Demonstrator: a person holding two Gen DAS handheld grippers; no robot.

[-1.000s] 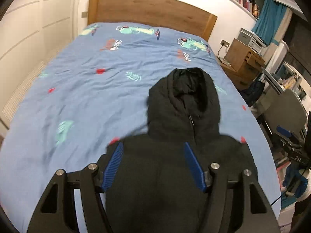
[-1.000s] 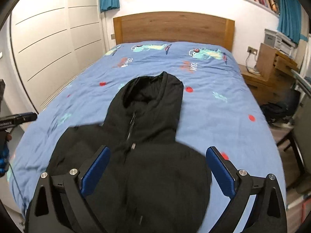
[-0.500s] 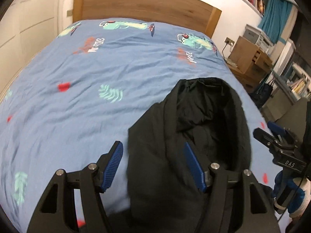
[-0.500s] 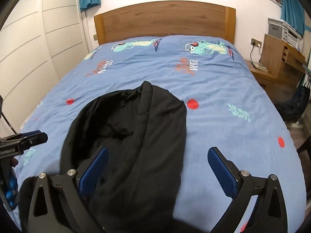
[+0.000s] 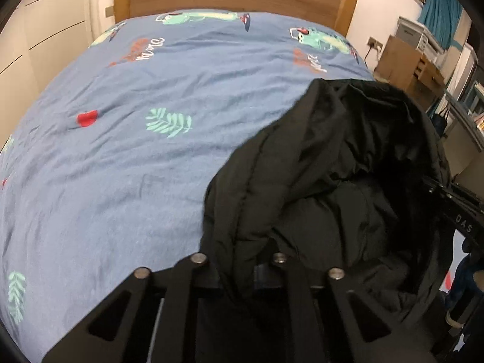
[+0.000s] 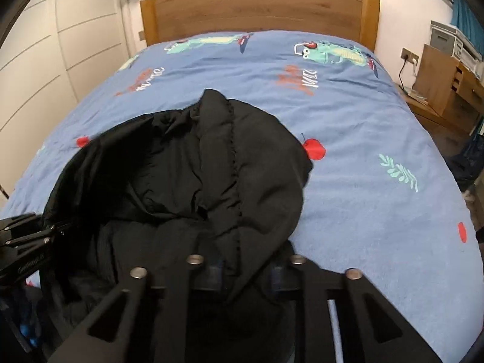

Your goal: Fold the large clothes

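Note:
A black hooded jacket (image 5: 332,181) lies on the blue patterned bed cover (image 5: 121,151), its hood toward the headboard. My left gripper (image 5: 242,272) is closing its jaws on the left side of the hood, and black fabric is pinched between the pads. In the right wrist view the hood of the jacket (image 6: 196,166) fills the middle. My right gripper (image 6: 245,272) is closing its jaws on the hood's right side, with fabric bunched between the blue pads (image 6: 214,269). Each gripper shows at the edge of the other's view.
The wooden headboard (image 6: 257,9) stands at the far end. White wardrobe doors (image 6: 60,60) line the left side. A wooden desk with drawers (image 6: 444,84) and a printer stand to the right of the bed. Open bed cover (image 6: 363,151) stretches beyond and beside the hood.
Both grippers have moved forward and down from the jacket's body to its hood. Both stood open before; now each has closed on the hood's fabric.

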